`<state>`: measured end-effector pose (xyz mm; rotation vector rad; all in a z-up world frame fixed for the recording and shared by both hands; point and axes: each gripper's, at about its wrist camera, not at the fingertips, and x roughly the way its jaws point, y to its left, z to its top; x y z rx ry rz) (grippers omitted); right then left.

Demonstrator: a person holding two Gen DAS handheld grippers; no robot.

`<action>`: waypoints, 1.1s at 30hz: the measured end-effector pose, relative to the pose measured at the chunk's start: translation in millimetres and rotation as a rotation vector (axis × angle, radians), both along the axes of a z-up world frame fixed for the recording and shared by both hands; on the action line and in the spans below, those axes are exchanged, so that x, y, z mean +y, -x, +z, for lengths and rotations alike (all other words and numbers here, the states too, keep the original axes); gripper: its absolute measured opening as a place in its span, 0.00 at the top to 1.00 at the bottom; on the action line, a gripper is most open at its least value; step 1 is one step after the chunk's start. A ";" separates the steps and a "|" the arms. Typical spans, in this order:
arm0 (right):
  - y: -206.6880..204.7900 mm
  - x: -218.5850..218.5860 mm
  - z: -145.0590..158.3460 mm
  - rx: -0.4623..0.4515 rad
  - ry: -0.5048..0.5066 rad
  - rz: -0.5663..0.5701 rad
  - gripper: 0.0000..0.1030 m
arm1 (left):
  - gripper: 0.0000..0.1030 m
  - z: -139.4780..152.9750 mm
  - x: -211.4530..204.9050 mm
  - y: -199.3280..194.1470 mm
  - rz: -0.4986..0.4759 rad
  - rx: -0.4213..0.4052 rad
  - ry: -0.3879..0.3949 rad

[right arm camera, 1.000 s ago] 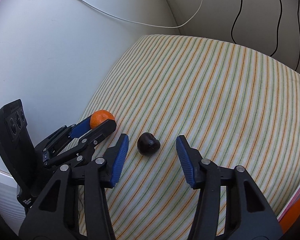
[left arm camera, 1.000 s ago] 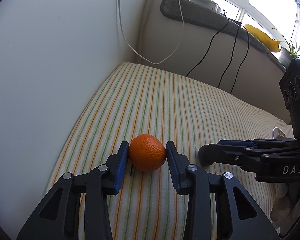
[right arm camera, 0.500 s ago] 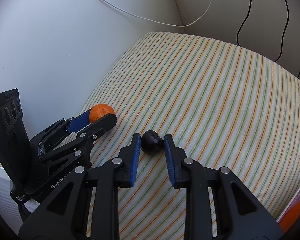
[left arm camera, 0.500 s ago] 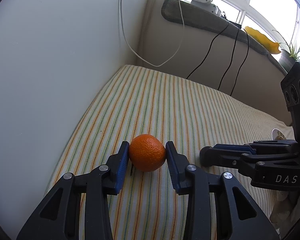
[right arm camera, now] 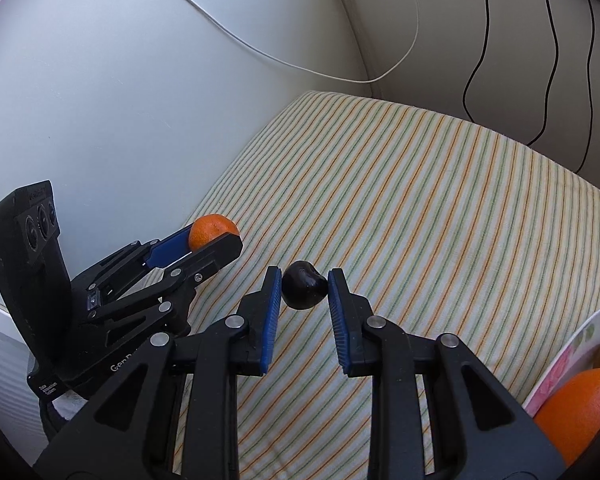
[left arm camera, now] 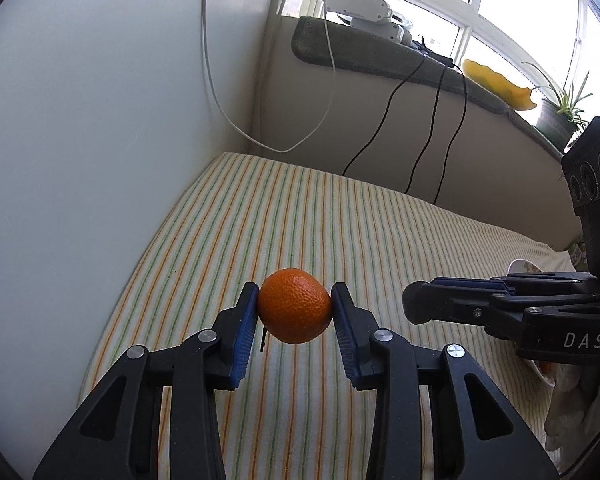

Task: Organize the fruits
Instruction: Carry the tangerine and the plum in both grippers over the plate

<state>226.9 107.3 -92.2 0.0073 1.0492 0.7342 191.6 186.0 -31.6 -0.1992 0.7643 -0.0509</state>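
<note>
Striped cloth [left arm camera: 300, 216] fills the left wrist view; its edge meets the white wall [left arm camera: 100, 120] from 7 to 11 o'clock, and open cloth runs toward 12 o'clock. The left gripper [left arm camera: 295, 310] is clenched on the mandarin [left arm camera: 294, 305], now clear of the cloth where it rested a second ago. The right gripper [left arm camera: 416, 308] sits at 3 o'clock.

Right wrist view: the right gripper [right arm camera: 304, 286], spread around the dark cherry [right arm camera: 303, 285] a second ago, now clamps it above the cloth. Open cloth extends toward 1 o'clock. A plate [right arm camera: 560, 360] rim with an orange [right arm camera: 576, 408] lies at 4 o'clock.
</note>
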 end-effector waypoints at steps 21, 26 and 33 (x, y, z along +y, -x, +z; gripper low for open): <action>2.3 -92.7 43.3 -0.092 -0.032 -0.082 0.76 | 0.66 42.4 -72.5 21.2 -0.119 -0.082 -0.036; 5.6 -117.4 50.5 -0.102 -0.044 -0.112 0.76 | 0.66 48.3 -92.8 20.6 -0.154 -0.096 -0.042; 6.3 -152.8 57.2 -0.112 -0.058 -0.152 0.76 | 0.66 52.0 -120.8 19.5 -0.201 -0.102 -0.046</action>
